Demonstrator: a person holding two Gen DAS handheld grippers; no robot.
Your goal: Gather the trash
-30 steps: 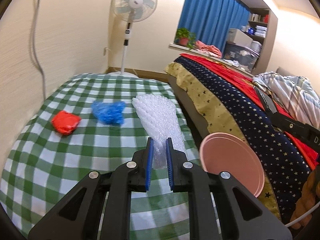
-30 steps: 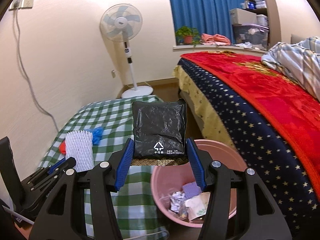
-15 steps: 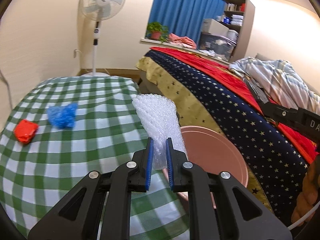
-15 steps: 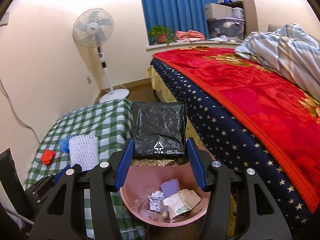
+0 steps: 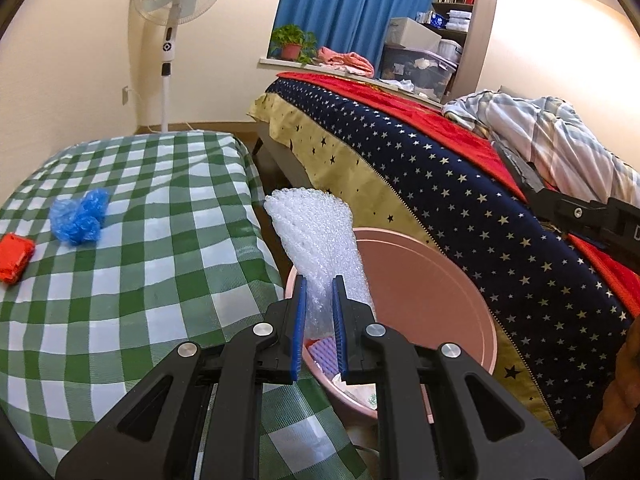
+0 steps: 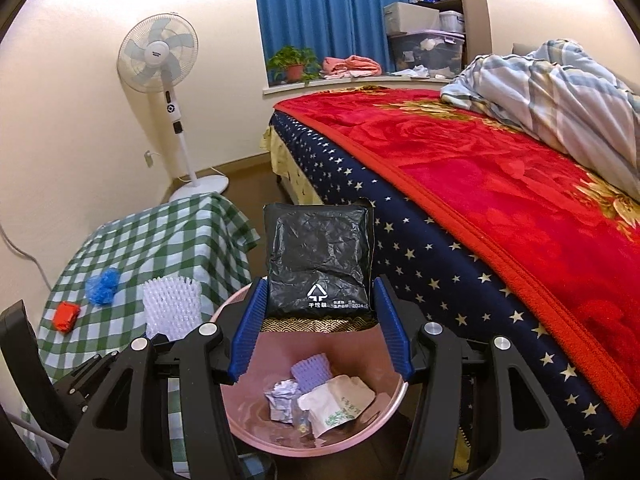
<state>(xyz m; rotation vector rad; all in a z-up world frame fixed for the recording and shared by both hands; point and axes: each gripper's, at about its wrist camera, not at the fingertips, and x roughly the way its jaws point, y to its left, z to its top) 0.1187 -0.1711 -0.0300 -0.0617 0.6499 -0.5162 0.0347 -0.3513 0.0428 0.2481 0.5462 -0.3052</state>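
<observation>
My left gripper (image 5: 319, 300) is shut on a white bubble-wrap piece (image 5: 316, 236) and holds it over the near rim of the pink basin (image 5: 440, 300). The bubble wrap also shows in the right wrist view (image 6: 172, 306). My right gripper (image 6: 320, 312) is shut on a black plastic packet (image 6: 318, 260) above the pink basin (image 6: 384, 412), which holds crumpled foil, a purple piece and a paper pouch. A blue crumpled bag (image 5: 80, 216) and a red wrapper (image 5: 14, 256) lie on the green checked table (image 5: 140, 260).
A bed with a starred navy and red blanket (image 6: 500, 200) runs along the right, close to the basin. A standing fan (image 6: 168, 80) is by the far wall. A striped quilt (image 6: 560, 92) lies on the bed.
Both grippers swung right from the table toward the basin. The bubble wrap moved from over the table to over the basin rim. The black packet is higher over the basin.
</observation>
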